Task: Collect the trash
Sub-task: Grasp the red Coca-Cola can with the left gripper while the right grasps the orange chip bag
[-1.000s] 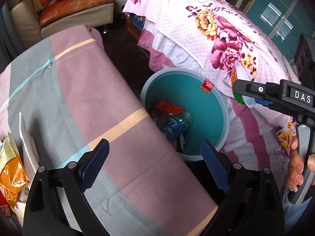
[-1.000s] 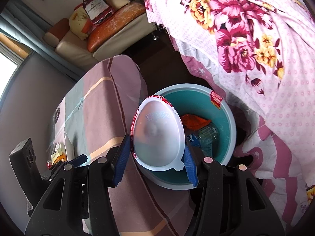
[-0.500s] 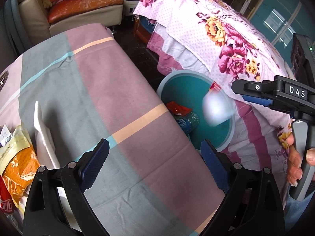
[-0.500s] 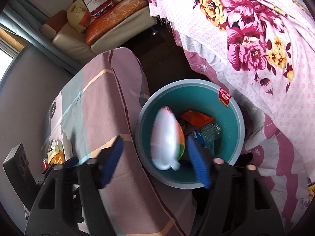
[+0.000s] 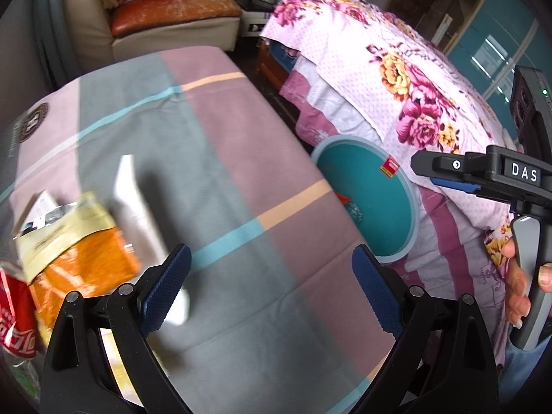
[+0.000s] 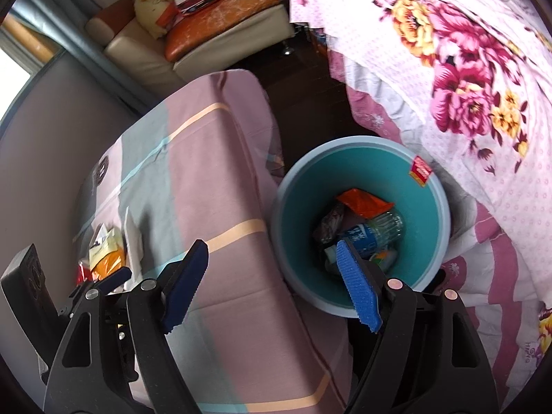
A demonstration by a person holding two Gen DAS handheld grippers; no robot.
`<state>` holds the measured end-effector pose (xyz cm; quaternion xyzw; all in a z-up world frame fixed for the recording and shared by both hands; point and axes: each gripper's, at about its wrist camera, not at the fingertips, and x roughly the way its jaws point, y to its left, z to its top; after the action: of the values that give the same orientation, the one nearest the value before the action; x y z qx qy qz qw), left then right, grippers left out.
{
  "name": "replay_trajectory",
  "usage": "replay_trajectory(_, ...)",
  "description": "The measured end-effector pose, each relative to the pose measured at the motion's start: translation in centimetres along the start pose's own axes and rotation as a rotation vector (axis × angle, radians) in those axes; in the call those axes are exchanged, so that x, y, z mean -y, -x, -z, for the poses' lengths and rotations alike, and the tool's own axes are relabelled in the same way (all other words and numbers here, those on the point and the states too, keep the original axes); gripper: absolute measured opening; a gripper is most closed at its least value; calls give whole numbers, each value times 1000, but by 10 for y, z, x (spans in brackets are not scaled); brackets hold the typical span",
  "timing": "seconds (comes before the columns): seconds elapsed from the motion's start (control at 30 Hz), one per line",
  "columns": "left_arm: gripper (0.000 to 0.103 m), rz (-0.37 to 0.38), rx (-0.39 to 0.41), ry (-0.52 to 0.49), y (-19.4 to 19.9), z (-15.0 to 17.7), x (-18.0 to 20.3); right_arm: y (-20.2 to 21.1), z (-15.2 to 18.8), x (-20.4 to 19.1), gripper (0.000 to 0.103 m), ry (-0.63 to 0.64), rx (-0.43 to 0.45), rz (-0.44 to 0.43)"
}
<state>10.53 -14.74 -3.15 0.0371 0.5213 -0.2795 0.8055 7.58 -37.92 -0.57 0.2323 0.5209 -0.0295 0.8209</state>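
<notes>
A lived-in home bedroom: a bed [image 6: 465,79] under a pink floral bedspread, a worn armchair [image 5: 165,17] with an orange cushion, a surface [image 5: 207,158] draped in striped cloth, and a teal trash bin [image 6: 358,179] on dark flooring.

Evenly lit by soft daylight; overexposed white at a window [image 6: 12,69] on the right view's left edge. Strong fisheye bending with black corners in both views. Motion-smeared wrappers [image 5: 69,241] at lower left of the left view. Soft shadow beside a white packet [image 5: 138,207].
</notes>
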Motion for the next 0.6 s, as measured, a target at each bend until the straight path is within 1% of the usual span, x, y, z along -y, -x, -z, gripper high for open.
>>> replay_trajectory(0.13, 94, -22, 25, 28, 18, 7, -24, -3, 4, -22, 75, 44, -17, -4)
replay_trajectory(0.27, 95, -49, 48, 67, 39, 16, -55, -9, 10, -56, 75, 124, -41, -2)
replay_trajectory(0.4, 95, -76, 68, 120, 60, 29, -94, -19, 15, -102, 76, 268, -78, -4)
replay_trajectory(0.43, 95, -82, 72, 131, 65, 33, -102, -21, 17, -111, 78, 304, -84, -3)
replay_trajectory(0.47, 95, -94, 77, 146, 71, 38, -115, -26, 20, -129, 79, 372, -100, -6)
replay_trajectory(0.6, 95, -143, 86, 196, 87, 55, -152, -42, 27, -169, 79, 505, -145, -1)
